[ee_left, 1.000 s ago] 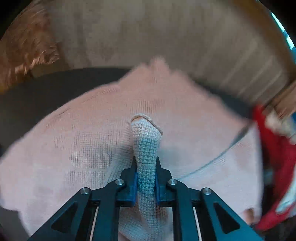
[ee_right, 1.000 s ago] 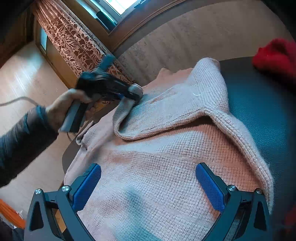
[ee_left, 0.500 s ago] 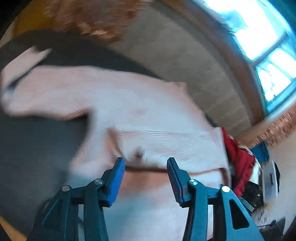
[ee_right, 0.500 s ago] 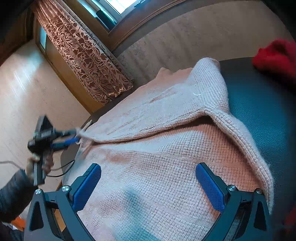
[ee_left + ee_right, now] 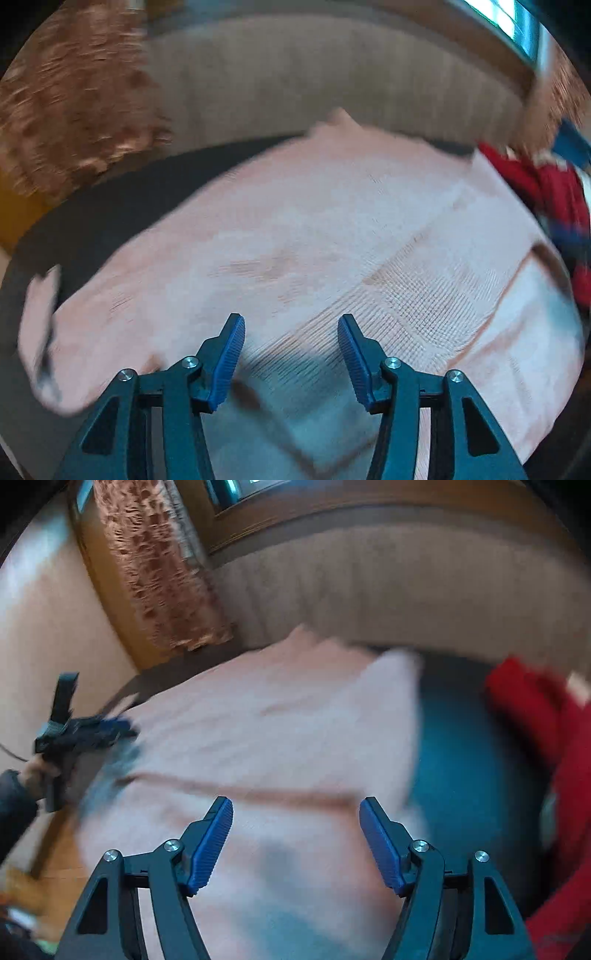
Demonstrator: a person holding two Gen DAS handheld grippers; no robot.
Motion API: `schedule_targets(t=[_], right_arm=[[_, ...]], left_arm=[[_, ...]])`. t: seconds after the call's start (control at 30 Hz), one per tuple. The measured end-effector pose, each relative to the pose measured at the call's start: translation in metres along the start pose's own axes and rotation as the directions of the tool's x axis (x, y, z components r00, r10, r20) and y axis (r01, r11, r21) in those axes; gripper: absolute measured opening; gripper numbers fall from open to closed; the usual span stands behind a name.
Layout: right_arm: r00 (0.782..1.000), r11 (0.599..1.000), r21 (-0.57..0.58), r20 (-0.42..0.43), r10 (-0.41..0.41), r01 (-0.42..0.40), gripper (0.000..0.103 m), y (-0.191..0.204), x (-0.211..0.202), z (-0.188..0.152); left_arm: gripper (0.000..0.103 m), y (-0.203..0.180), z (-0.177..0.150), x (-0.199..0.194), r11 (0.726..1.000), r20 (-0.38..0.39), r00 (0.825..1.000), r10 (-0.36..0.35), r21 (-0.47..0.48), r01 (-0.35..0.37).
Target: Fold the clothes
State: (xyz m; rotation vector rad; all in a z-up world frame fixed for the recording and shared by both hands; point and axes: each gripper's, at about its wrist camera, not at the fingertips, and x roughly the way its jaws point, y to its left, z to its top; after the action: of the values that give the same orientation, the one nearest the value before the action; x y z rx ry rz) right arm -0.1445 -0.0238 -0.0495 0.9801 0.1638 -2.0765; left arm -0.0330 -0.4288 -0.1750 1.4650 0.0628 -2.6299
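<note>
So far you have the pink knit sweater (image 5: 306, 236) lying spread on the dark round desk (image 5: 122, 206), with one sleeve (image 5: 424, 302) already laid across the body as a ribbed band; the opposite side still rises in a loose flap (image 5: 384, 716) toward the far edge, so at least that fold and the final halving look left to do. Your left tool (image 5: 291, 345) has just been opening and hangs released above the cloth, nothing between its blue pads. Your right tool (image 5: 295, 830) has just been narrowing, yet its jaws stand apart over the sweater's near part and clamp nothing. Watch the red garment (image 5: 546, 746) heaped just beside the sweater on the right: it crowds the room for that side's fold. A patterned curtain (image 5: 159, 572) and a window (image 5: 517, 22) lie beyond.
</note>
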Motion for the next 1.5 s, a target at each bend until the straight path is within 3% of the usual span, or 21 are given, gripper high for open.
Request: schedule_targets(t=[0.1,0.2,0.27,0.3,0.37,0.4,0.47,0.57,0.67,0.73,0.83,0.9,0.93,1.03,1.13,1.27,1.37,1.5], right_arm=[[0.997,0.997,-0.003,0.012,-0.074,0.074,0.072,-0.025,0.022,0.038],[0.993,0.994,-0.006,-0.012,-0.113,0.113,0.072,-0.039,0.051,0.066],[0.991,0.991,0.018,-0.041,-0.13,0.131,0.072,-0.051,0.074,0.081],[0.99,0.99,0.037,-0.06,-0.131,0.134,0.071,-0.056,0.085,0.087],[0.983,0.986,0.045,-0.097,-0.156,0.161,0.035,-0.064,0.105,0.095],[0.979,0.983,0.045,-0.109,-0.173,0.179,0.011,-0.066,0.11,0.095],[0.972,0.977,0.038,-0.117,-0.203,0.208,0.011,-0.069,0.114,0.096],[0.962,0.961,0.054,-0.056,-0.268,0.271,0.011,-0.077,0.098,0.096],[0.952,0.931,0.202,-0.028,-0.305,0.304,0.011,-0.113,0.08,0.094],[0.942,0.908,0.255,-0.053,-0.33,0.332,0.012,-0.131,0.081,0.089],[0.949,0.883,0.348,-0.082,-0.305,0.314,0.019,-0.155,0.086,0.078],[0.953,0.869,0.397,-0.07,-0.294,0.297,0.028,-0.165,0.077,0.072],[0.954,0.862,0.416,-0.058,-0.293,0.29,0.029,-0.169,0.07,0.07],[0.952,0.888,0.351,-0.027,-0.306,0.296,0.029,-0.159,0.05,0.068],[0.965,0.924,0.29,0.005,-0.262,0.249,0.03,-0.137,0.041,0.068],[0.986,0.966,0.202,0.025,-0.168,0.16,0.033,-0.092,0.05,0.069],[0.989,0.978,0.147,0.007,-0.149,0.146,0.039,-0.067,0.065,0.067],[0.983,0.977,0.106,-0.016,-0.185,0.186,0.041,-0.058,0.073,0.062]], left_arm=[[0.054,-0.006,0.002,0.02,0.999,-0.036,0.999,-0.016,0.049,0.018],[0.047,0.002,0.003,0.021,0.998,-0.034,0.997,-0.069,-0.001,0.069],[0.016,0.005,0.002,0.018,0.995,-0.028,0.995,-0.101,-0.018,0.1],[0.01,0.005,0.002,0.016,0.995,-0.023,0.994,-0.103,-0.02,0.102],[0.008,0.003,0.005,0.011,0.995,-0.002,0.995,-0.098,-0.021,0.098],[0.008,0.002,0.008,0.008,0.995,0.015,0.995,-0.095,-0.022,0.095],[0.008,0.0,0.017,0.0,0.995,0.061,0.994,-0.092,-0.029,0.094],[0.008,0.001,0.043,-0.009,0.991,0.155,0.981,-0.115,-0.045,0.124],[0.008,-0.008,0.072,-0.001,0.993,0.159,0.981,-0.114,-0.013,0.118],[0.01,-0.008,0.091,0.019,0.997,0.112,0.991,-0.076,-0.018,0.078],[0.015,0.005,0.105,0.059,0.996,-0.001,1.0,-0.017,-0.082,0.017],[0.017,0.022,0.104,0.066,0.987,-0.011,1.0,-0.003,-0.161,0.001],[0.024,0.031,0.102,0.069,0.979,-0.012,1.0,0.002,-0.202,-0.004],[0.027,0.06,0.09,0.068,0.942,0.007,1.0,-0.02,-0.334,0.021],[0.027,0.079,0.071,0.062,0.904,0.009,0.999,-0.032,-0.426,0.033],[0.033,0.076,0.039,0.046,0.876,0.04,0.996,-0.075,-0.476,0.085],[0.042,0.069,0.03,0.04,0.861,0.06,0.992,-0.109,-0.492,0.124],[0.047,0.062,0.018,0.045,0.851,0.062,0.988,-0.141,-0.502,0.153]])
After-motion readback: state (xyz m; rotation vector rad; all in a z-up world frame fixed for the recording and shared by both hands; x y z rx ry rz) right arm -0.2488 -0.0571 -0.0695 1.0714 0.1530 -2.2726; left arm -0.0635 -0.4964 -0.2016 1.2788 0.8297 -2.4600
